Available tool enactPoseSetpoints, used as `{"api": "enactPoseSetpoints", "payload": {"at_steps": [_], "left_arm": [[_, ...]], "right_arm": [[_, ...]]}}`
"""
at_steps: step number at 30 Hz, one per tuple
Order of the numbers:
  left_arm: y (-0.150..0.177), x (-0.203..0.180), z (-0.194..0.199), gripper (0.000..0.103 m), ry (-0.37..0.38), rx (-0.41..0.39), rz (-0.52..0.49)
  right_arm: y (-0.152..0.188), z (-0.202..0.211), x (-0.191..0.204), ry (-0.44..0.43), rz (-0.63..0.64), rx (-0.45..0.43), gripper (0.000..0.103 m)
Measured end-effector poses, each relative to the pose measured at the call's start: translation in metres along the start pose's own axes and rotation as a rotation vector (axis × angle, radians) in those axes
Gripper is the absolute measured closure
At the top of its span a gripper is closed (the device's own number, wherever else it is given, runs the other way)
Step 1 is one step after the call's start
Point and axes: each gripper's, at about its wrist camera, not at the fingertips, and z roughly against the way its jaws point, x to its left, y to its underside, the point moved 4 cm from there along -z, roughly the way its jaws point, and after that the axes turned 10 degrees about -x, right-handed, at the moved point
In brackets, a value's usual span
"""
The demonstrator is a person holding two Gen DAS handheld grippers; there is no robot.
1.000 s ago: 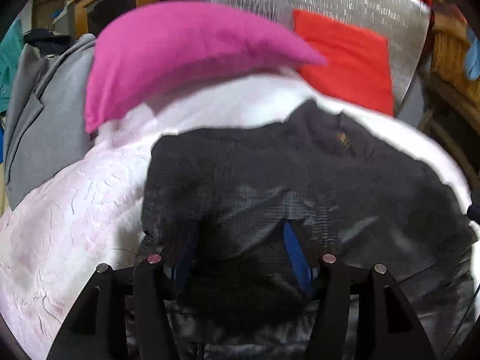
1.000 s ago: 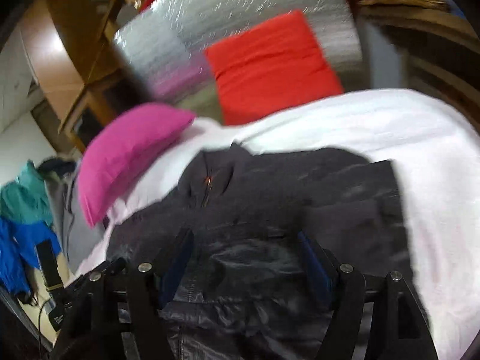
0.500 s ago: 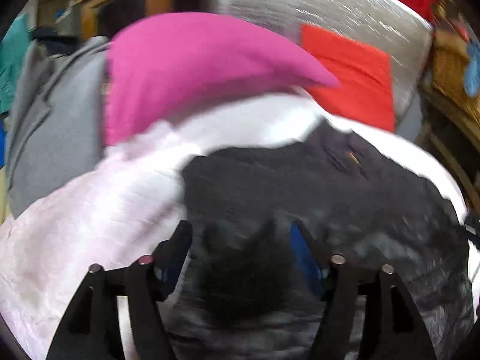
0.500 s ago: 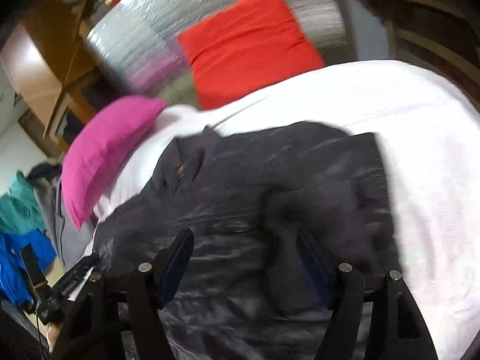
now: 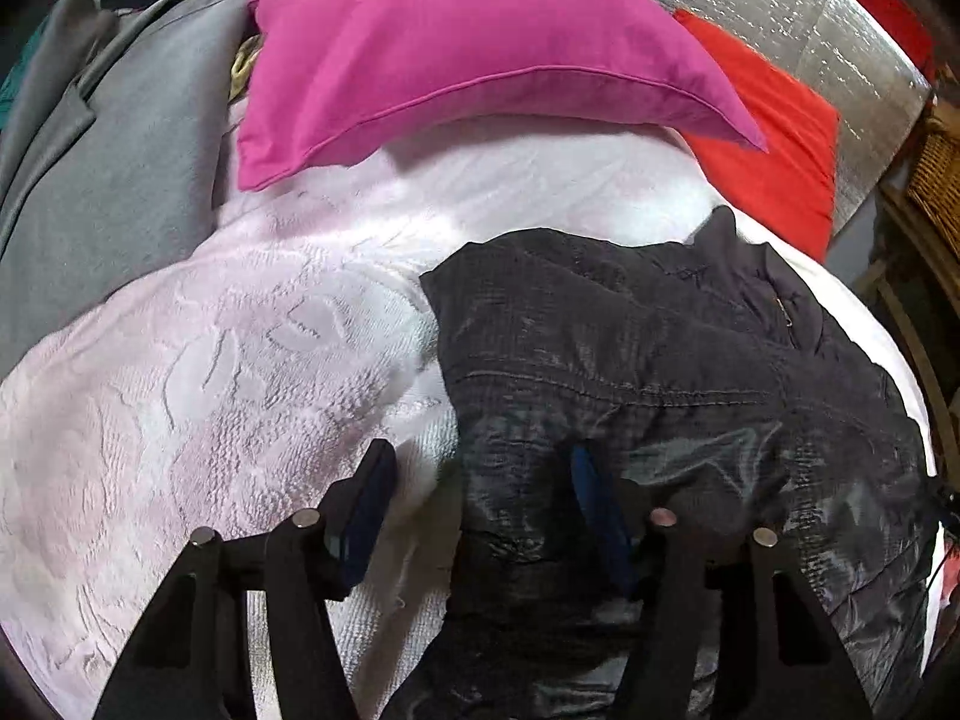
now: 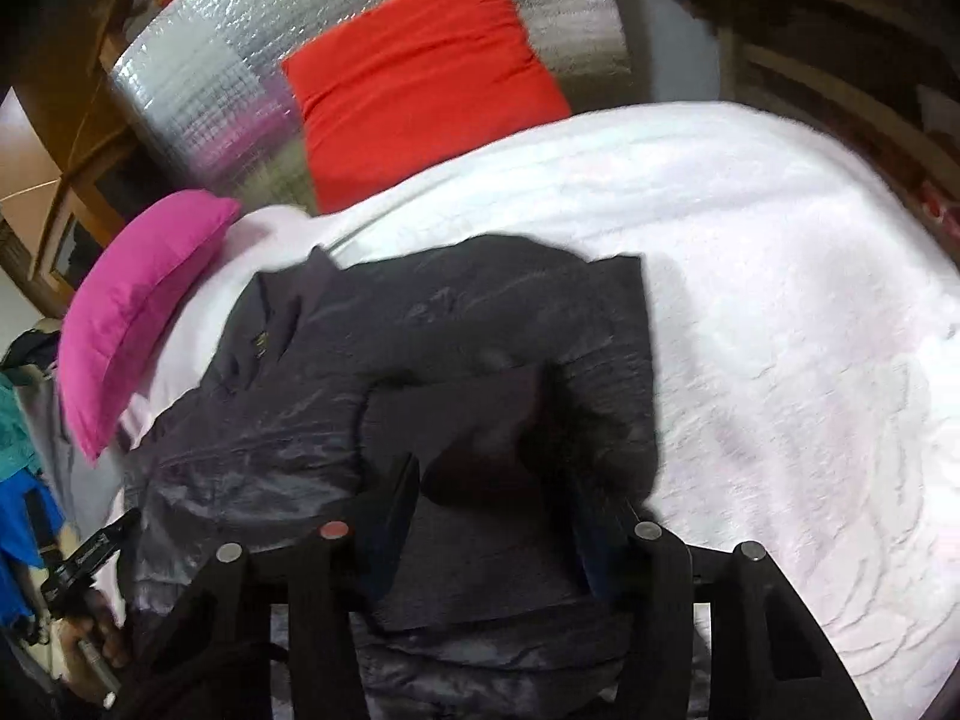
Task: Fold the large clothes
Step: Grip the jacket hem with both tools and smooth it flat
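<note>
1. One dark jacket [image 5: 660, 360] lies rumpled on the white bedspread [image 5: 210, 360], its collar toward the head of the bed.
2. Left tool [image 5: 480, 498] is closing, its jaws straddling the jacket's near side edge; whether the pads press I cannot tell.
3. Right tool [image 6: 492, 516] is closing around a raised fold of jacket.
4. Pink pillow [image 5: 468, 54] and red cushion [image 6: 420, 72] sit at the bed's head.
</note>
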Motion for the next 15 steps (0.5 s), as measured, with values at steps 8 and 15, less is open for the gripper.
{"api": "enactPoseSetpoints", "payload": {"at_steps": [8, 15], "left_arm": [[-0.009, -0.008, 0.001, 0.081, 0.019, -0.014, -0.062], [0.000, -0.009, -0.012, 0.082, -0.031, -0.021, -0.108]], "right_arm": [[0.001, 0.007, 0.031, 0.015, 0.213, -0.014, 0.086], [0.022, -0.019, 0.027, 0.126, 0.310, 0.013, 0.087]]}}
